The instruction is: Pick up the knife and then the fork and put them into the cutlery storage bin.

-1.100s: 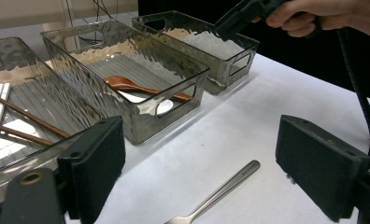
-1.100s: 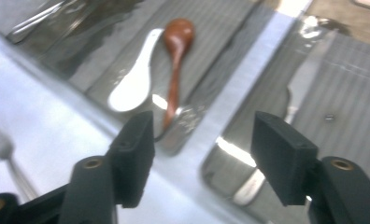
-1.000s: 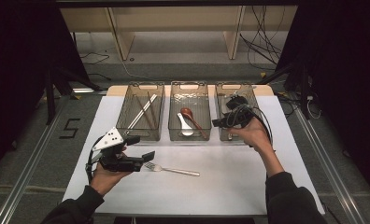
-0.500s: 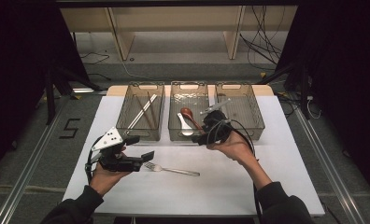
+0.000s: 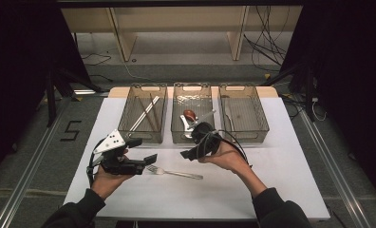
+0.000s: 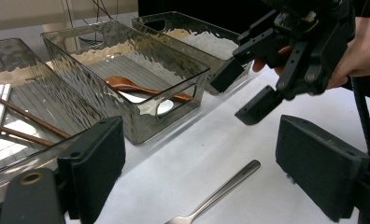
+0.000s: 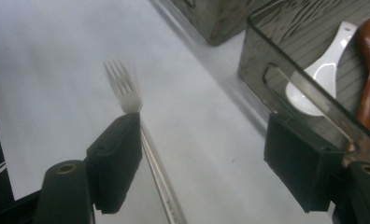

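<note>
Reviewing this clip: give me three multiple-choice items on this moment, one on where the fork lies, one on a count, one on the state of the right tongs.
1. Where does the fork lie?
A. in the left bin
B. on the white table, in front of the bins
C. in the right tongs

2. How many clear bins stand in the row?
A. two
B. three
C. four

3. How are the right tongs?
A. open, holding nothing
B. shut on the fork
C. shut on a spoon

Answers:
1 B, the fork rests flat on the table between the two hands.
2 B, three bins stand side by side.
3 A, the right gripper view shows a wide gap between the jaws, which have just been opening, the fork below them.
</note>
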A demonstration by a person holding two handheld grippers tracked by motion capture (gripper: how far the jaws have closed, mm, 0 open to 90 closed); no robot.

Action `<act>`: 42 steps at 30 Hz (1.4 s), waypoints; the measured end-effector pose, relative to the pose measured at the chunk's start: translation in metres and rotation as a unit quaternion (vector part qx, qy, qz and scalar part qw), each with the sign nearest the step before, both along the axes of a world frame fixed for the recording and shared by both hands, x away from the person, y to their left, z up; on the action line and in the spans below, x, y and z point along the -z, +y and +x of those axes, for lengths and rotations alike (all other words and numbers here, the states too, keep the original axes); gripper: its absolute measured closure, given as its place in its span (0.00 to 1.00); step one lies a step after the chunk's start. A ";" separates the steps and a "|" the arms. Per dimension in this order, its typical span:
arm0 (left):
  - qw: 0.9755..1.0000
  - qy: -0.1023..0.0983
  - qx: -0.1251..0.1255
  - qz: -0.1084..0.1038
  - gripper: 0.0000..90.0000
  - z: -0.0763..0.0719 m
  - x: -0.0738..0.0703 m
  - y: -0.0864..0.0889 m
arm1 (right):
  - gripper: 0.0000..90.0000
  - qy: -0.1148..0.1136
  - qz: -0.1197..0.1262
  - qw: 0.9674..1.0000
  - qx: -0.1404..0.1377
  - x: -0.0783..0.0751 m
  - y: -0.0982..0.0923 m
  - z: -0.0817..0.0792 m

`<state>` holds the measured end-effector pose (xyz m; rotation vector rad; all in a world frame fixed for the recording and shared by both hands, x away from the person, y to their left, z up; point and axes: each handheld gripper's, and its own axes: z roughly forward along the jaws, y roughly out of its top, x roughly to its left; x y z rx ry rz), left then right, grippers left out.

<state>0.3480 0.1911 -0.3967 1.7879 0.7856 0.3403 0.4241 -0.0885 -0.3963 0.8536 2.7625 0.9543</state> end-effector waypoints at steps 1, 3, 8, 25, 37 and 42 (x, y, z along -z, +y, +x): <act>1.000 0.000 0.000 0.001 0.17 0.000 0.000 0.000 | 0.32 -0.001 -0.003 1.000 -0.003 0.001 0.002 -0.001; 1.000 -0.001 0.000 0.001 0.17 0.000 0.000 0.001 | 0.32 0.003 -0.008 1.000 -0.006 0.004 0.006 -0.003; 1.000 -0.001 0.000 0.001 0.17 0.000 0.000 0.000 | 0.33 0.004 -0.029 0.999 -0.023 0.012 0.017 -0.006; 1.000 -0.003 -0.001 0.000 0.17 0.000 -0.001 0.001 | 0.34 0.027 -0.073 0.995 -0.054 0.033 0.041 -0.011; 1.000 -0.003 -0.006 -0.002 0.17 0.000 -0.001 0.002 | 0.36 0.032 -0.092 0.993 -0.061 0.039 0.044 -0.011; 1.000 -0.005 -0.007 -0.001 0.17 0.000 -0.001 0.002 | 0.40 0.031 -0.103 0.992 -0.065 0.043 0.045 -0.011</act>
